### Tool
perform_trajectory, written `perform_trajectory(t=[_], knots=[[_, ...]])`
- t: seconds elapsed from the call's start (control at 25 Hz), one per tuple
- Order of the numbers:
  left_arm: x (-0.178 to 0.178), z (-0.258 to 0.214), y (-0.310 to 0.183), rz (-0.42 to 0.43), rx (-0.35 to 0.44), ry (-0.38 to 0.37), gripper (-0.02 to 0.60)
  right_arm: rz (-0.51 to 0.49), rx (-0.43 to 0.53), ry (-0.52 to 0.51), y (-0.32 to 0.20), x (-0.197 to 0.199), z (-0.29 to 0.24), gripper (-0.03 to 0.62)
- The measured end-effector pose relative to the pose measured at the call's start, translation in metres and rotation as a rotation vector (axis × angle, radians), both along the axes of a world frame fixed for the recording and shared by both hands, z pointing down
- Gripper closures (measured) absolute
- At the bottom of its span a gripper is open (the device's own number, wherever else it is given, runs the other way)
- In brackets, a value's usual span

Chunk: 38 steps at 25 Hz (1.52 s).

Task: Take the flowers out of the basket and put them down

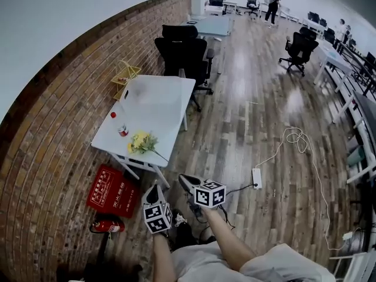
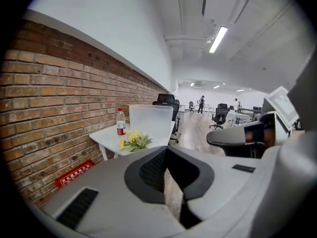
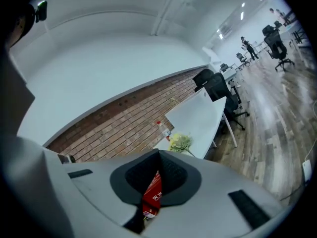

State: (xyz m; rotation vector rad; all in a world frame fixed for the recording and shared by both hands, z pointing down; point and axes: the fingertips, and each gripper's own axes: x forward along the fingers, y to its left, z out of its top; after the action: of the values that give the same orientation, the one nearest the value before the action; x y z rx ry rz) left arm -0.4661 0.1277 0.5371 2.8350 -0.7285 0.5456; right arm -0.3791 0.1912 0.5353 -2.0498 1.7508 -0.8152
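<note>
A bunch of yellow flowers (image 1: pixel 143 142) lies on the near end of a white table (image 1: pixel 167 107), outside the translucent white basket (image 1: pixel 150 93) that stands further back. The flowers (image 2: pixel 133 140) and basket (image 2: pixel 150 122) show small and far off in the left gripper view. The flowers (image 3: pixel 181 142) also appear in the right gripper view. Both grippers hang close to my body, well short of the table. My left gripper (image 1: pixel 155 185) has its jaws together with nothing between them, and so does my right gripper (image 1: pixel 183 178).
A red-labelled bottle (image 1: pixel 123 130) stands beside the flowers. A red floor sign (image 1: pixel 111 190) and a fire extinguisher (image 1: pixel 108 225) lie by the brick wall. Black office chairs (image 1: pixel 185 54) stand behind the table. A power strip (image 1: pixel 257 178) with white cable lies on the wood floor.
</note>
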Motion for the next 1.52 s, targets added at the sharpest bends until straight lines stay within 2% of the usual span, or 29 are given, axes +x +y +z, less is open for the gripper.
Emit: perform_trajectory(t=[0.24, 0.52, 0.68, 0.84, 1.16, 1.36, 1.44, 1.52], knots=[[0.014, 0.003, -0.005, 0.003, 0.004, -0.009, 0.557, -0.043, -0.080, 0.143, -0.008, 0.002, 0.007, 0.602], [0.032, -0.001, -0.034, 0.013, 0.017, -0.015, 0.557, -0.049, -0.102, 0.175, -0.038, 0.025, 0.008, 0.602], [0.050, 0.000, -0.055, 0.008, -0.009, 0.002, 0.557, -0.069, -0.162, 0.238, -0.054, 0.045, 0.014, 0.602], [0.077, -0.007, -0.075, 0.023, 0.006, 0.016, 0.557, -0.076, -0.213, 0.255, -0.068, 0.066, 0.023, 0.602], [0.113, 0.003, -0.144, 0.027, -0.026, 0.028, 0.557, -0.105, -0.302, 0.303, -0.121, 0.099, 0.049, 0.602], [0.115, 0.019, -0.202, -0.005, -0.052, -0.001, 0.557, -0.181, -0.384, 0.333, -0.173, 0.098, 0.079, 0.599], [0.113, 0.023, -0.221, -0.015, -0.065, -0.009, 0.557, -0.209, -0.428, 0.338, -0.189, 0.096, 0.096, 0.553], [0.113, 0.026, -0.241, -0.028, -0.073, -0.010, 0.557, -0.228, -0.469, 0.347, -0.205, 0.095, 0.111, 0.545]])
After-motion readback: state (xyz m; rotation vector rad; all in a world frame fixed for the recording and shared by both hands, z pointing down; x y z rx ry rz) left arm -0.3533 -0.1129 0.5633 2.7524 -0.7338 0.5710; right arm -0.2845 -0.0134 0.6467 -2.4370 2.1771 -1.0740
